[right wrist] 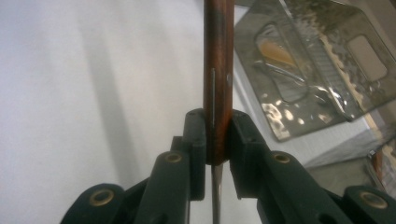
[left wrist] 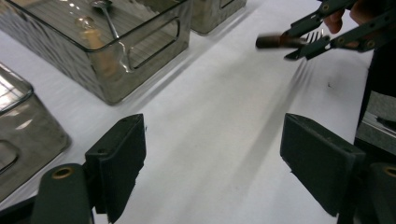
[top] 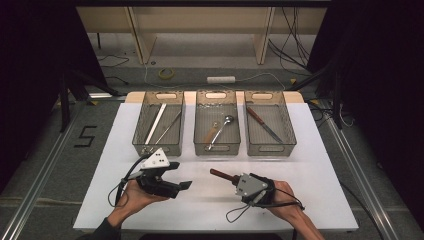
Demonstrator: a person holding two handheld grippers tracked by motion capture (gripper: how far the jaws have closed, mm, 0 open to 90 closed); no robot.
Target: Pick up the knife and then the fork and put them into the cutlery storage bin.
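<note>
The right tool (top: 235,181) is clamped on a fork (right wrist: 217,88) with a dark wooden handle, its pads pressing the handle from both sides in the right gripper view. The fork is held above the white bench (top: 310,165), in front of the middle bin (top: 217,148) and well apart from it; its handle end points toward that bin's left front corner. In the left gripper view the tines show just behind the gripping jaws. The left tool (top: 184,175) stands wide apart with nothing between its pads (left wrist: 122,158), hovering over bare bench in front of the left bin (top: 159,149). The middle bin holds a spoon (top: 220,130) and a wooden-handled utensil (top: 210,133). To the right of it, another bin (top: 270,148) holds a knife (top: 264,124).
</note>
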